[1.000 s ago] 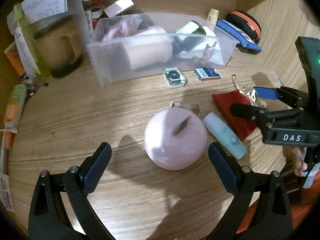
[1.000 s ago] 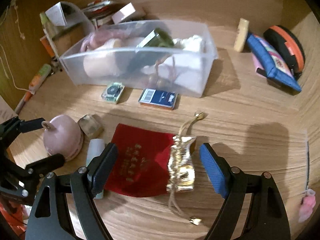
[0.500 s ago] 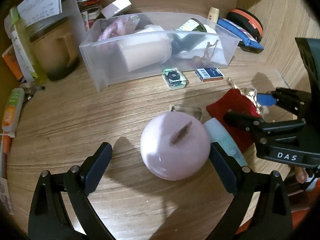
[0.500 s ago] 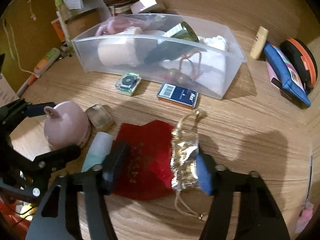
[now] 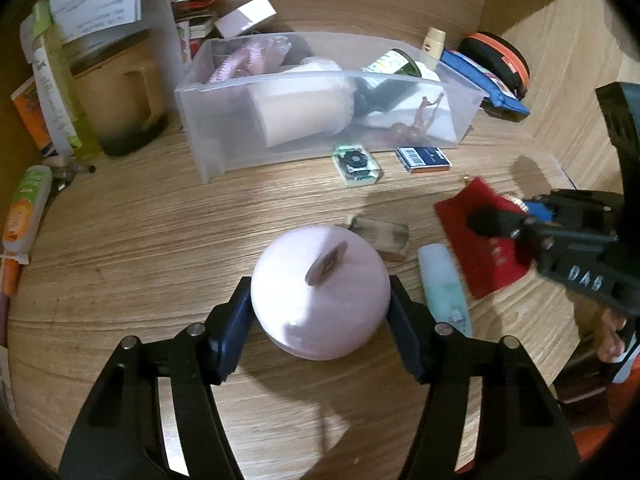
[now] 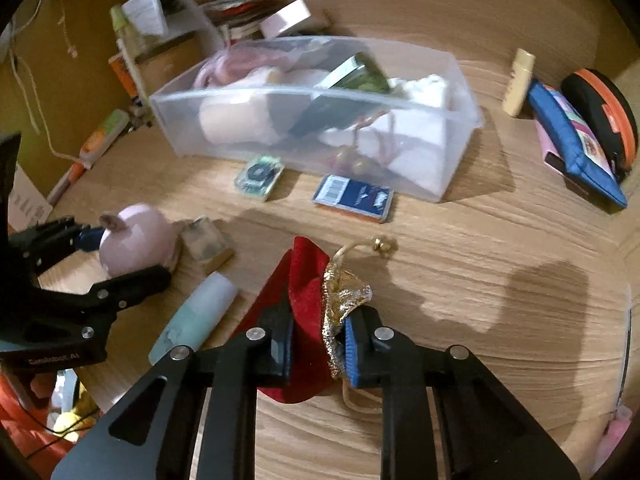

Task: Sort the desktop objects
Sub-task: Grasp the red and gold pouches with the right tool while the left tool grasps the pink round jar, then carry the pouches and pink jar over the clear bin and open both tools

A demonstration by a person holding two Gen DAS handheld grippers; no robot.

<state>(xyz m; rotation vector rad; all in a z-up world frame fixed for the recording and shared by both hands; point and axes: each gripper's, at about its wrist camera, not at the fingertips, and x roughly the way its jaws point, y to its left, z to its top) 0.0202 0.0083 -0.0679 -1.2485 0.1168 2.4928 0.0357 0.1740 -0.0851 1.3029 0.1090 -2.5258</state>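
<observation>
My left gripper (image 5: 320, 326) is shut on a pink round apple-shaped object (image 5: 320, 292) with a brown stem, on the wooden desk. The object also shows in the right wrist view (image 6: 136, 240), held between the left gripper's fingers. My right gripper (image 6: 318, 344) is shut on a red velvet pouch with a gold top (image 6: 308, 292) and bunches it up. The pouch also shows in the left wrist view (image 5: 480, 240). A clear plastic bin (image 5: 320, 100) with several items stands behind.
A pale green tube (image 5: 444, 284), a small wooden-based block (image 5: 380, 236), a small green clear case (image 5: 356, 164) and a blue card box (image 5: 424, 159) lie on the desk. A mug (image 5: 120, 108), a blue pouch (image 6: 576, 148) and an orange-rimmed case (image 6: 600, 116) stand at the back.
Both grippers have closed: the left on the pink apple-shaped object, the right on the red pouch, which is now bunched up and partly raised.
</observation>
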